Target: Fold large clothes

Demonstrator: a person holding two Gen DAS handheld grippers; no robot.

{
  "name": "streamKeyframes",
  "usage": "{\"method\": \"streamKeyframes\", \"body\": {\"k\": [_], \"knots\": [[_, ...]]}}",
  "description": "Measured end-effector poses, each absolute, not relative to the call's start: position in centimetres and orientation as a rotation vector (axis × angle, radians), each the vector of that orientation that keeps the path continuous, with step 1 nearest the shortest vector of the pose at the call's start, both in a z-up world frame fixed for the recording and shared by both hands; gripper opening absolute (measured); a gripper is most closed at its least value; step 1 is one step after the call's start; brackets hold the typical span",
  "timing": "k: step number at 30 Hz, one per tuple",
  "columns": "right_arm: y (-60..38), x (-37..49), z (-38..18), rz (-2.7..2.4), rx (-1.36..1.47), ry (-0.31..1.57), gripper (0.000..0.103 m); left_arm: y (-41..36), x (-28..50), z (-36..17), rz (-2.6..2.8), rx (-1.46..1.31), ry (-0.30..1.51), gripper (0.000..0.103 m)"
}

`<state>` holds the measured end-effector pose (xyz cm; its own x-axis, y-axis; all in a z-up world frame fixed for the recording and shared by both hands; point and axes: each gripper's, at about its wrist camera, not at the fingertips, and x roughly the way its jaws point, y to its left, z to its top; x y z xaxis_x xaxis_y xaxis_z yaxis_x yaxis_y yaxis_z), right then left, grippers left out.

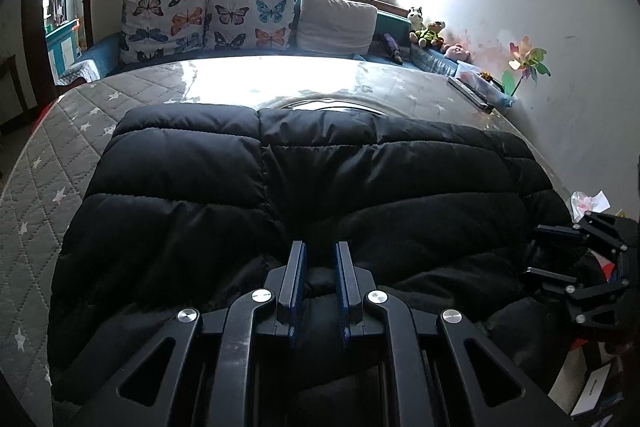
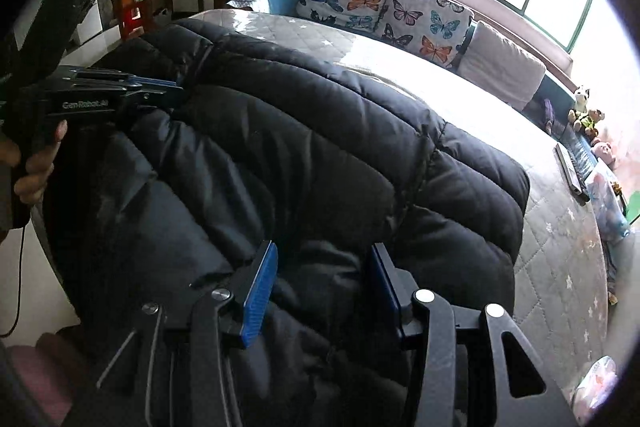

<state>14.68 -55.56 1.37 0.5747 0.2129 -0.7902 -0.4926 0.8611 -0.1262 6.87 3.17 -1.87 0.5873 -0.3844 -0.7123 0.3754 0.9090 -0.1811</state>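
Observation:
A large black quilted puffer coat point(image 1: 304, 179) lies spread on a grey quilted mattress point(image 1: 60, 155). It also fills the right wrist view point(image 2: 304, 131). My left gripper point(image 1: 320, 255) sits over the coat's near edge, its blue-padded jaws a narrow gap apart with black fabric bunched between them. In the right wrist view the left gripper point(image 2: 176, 87) is at the coat's left edge, held by a hand. My right gripper point(image 2: 324, 259) is open wide, its jaws either side of a fold of coat near the bottom edge. It shows at the right edge of the left wrist view point(image 1: 532, 251).
Butterfly-print cushions point(image 1: 208, 23) and a plain pillow point(image 1: 336, 23) line the mattress's far side under a window. Stuffed toys point(image 1: 428, 31), a paper pinwheel point(image 1: 526, 65) and a long dark box point(image 1: 470, 93) sit along the right wall. A doorway point(image 1: 60, 27) is at the left.

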Motion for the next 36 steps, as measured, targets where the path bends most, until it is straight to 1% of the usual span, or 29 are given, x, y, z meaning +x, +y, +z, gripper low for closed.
{"method": "streamKeyframes", "body": {"k": [3, 9, 12, 14, 17, 21, 26, 30, 36], "knots": [[-55.6, 14.9, 2.3, 0.432, -0.325, 0.875, 0.052, 2.9, 6.7, -2.0, -0.436, 0.0, 0.827, 0.016], [-54.5, 15.7, 3.9, 0.475, -0.272, 0.826, 0.052, 2.6, 6.5, -2.2, -0.433, 0.006, 0.822, 0.016], [-53.6, 15.9, 2.5, 0.507, -0.278, 0.857, 0.052, 2.9, 6.1, -2.2, -0.44, 0.0, 0.819, 0.016], [-53.0, 16.2, 0.6, 0.498, -0.309, 0.894, 0.053, 3.4, 5.8, -2.2, -0.451, -0.006, 0.818, 0.016], [-52.5, 15.7, -0.3, 0.482, -0.372, 0.85, 0.053, 4.0, 5.2, -1.5, -0.446, 0.01, 0.824, 0.017], [-53.2, 15.8, 0.8, 0.499, -0.348, 0.856, 0.053, 5.2, 4.1, 0.0, -0.421, 0.031, 0.798, 0.017], [-55.1, 15.9, 2.6, 0.487, -0.267, 0.851, 0.053, 8.2, 3.3, 1.1, -0.399, -0.018, 0.773, 0.017], [-56.6, 15.9, 2.8, 0.436, -0.246, 0.843, 0.053, 9.9, 3.3, 0.4, -0.384, -0.021, 0.787, 0.017], [-57.5, 16.4, 1.0, 0.421, -0.208, 0.89, 0.053, 9.6, 3.2, -1.3, -0.362, -0.002, 0.804, 0.017]]}}
